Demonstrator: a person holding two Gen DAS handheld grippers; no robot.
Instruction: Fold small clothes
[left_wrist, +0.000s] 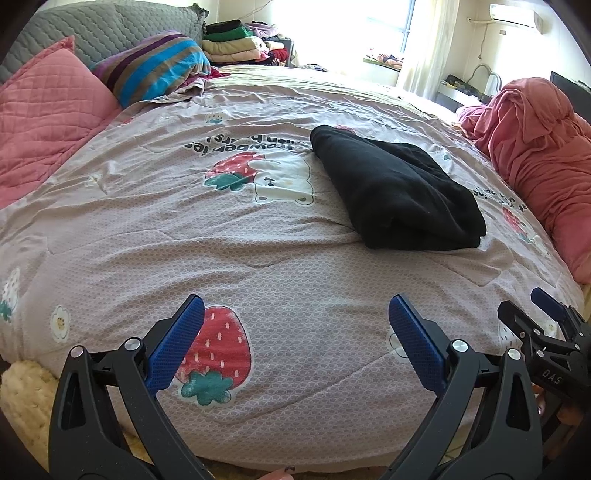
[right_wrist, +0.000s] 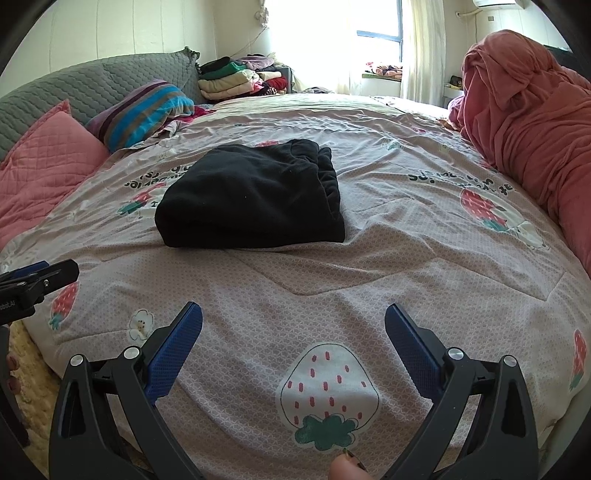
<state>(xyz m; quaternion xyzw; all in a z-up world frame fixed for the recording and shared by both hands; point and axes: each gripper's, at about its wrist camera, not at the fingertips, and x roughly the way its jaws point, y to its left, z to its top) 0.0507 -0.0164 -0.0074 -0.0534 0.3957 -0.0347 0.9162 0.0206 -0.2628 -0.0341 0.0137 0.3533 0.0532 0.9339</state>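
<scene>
A black garment (left_wrist: 397, 192) lies folded into a thick rectangle on the strawberry-print bedspread (left_wrist: 184, 229); in the right wrist view it (right_wrist: 251, 195) sits mid-bed. My left gripper (left_wrist: 295, 314) is open and empty, hovering over the near edge of the bed, well short of the garment. My right gripper (right_wrist: 293, 321) is open and empty too, also near the front edge. The right gripper shows at the right edge of the left wrist view (left_wrist: 546, 325), and the left gripper at the left edge of the right wrist view (right_wrist: 33, 280).
Pink quilted pillow (left_wrist: 44, 122) and striped pillow (left_wrist: 159, 66) lie at the left. A bunched red blanket (left_wrist: 543, 147) lies along the bed's right side. Folded clothes (left_wrist: 236, 44) are stacked at the far end by the window. A cream rug (left_wrist: 22, 398) lies below the bed.
</scene>
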